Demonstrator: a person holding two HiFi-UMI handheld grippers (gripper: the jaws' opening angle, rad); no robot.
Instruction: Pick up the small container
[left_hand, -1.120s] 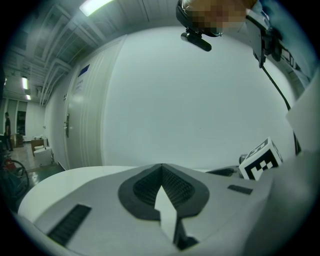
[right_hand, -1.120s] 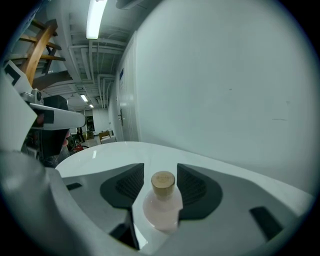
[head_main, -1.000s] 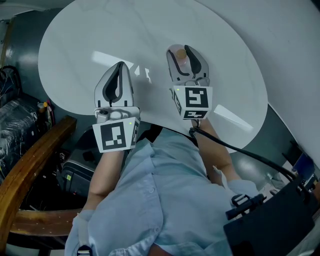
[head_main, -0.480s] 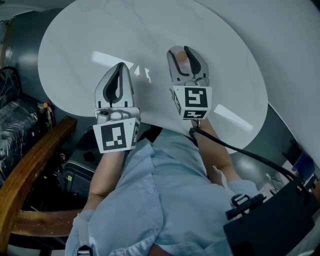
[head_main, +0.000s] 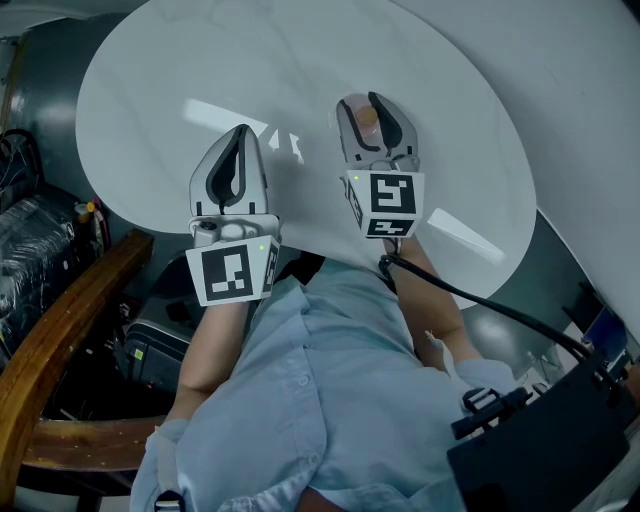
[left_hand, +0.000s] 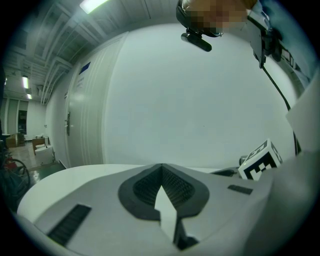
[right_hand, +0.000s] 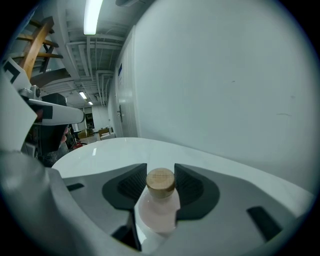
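Base of small container (right_hand: 159, 212) cut off behind R tool (head_main: 362, 102) body; only cork + pinkish body show. It stands on white counter (head_main: 300, 60) btwn R jaws: apart, just been closing, pads just beside it. L tool (head_main: 241, 132), off to its left: jaws together, nothing held.

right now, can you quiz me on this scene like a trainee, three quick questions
1. The bottle stands between the jaws of: A) the left gripper B) the right gripper C) neither
2. True or false: the left gripper is wide open.
3. Fill in: the bottle's cap looks made of ____.
Key: 1 B, its jaws have just been closing round the bottle. 2 false, its jaws are together with nothing between. 3 wood.
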